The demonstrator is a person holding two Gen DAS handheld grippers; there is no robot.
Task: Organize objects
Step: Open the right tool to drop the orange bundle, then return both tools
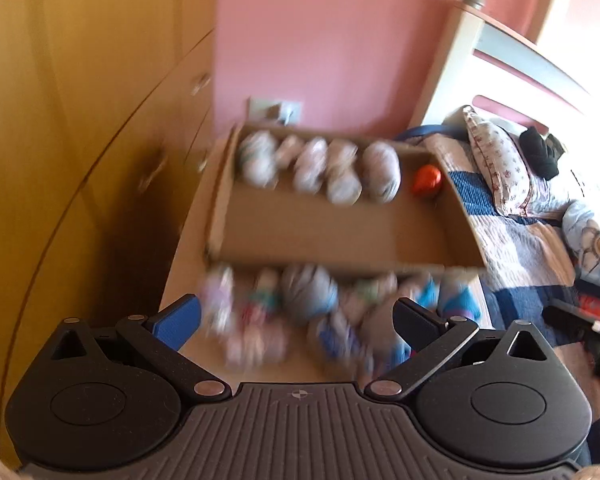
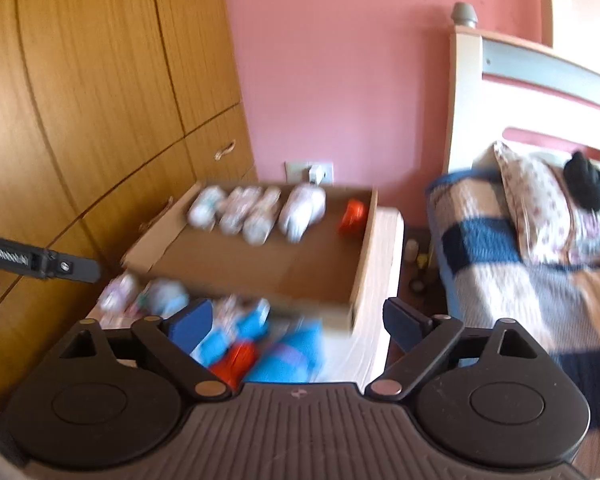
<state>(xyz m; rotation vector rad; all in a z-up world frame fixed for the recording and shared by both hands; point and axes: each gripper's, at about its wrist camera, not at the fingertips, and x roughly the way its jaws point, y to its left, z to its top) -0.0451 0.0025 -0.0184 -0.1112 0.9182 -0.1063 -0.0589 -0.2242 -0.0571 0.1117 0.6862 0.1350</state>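
A shallow cardboard box (image 1: 340, 236) stands on a light nightstand; it also shows in the right wrist view (image 2: 236, 264). A row of rolled pale socks (image 1: 316, 166) lies along its far wall, with an orange roll (image 1: 426, 180) in the far right corner. Several loose rolled socks (image 1: 300, 312), pale, blue and red, lie in front of the box, blurred; they also show in the right wrist view (image 2: 256, 340). My left gripper (image 1: 296, 316) is open and empty above the loose socks. My right gripper (image 2: 298, 320) is open and empty above the box's near edge.
A wooden wardrobe (image 2: 100, 100) stands on the left, a pink wall with an outlet (image 2: 310, 172) behind. A bed with a patchwork quilt (image 2: 520, 264) and pillow (image 1: 500, 160) is close on the right. The left gripper's body (image 2: 40, 264) shows at the left edge.
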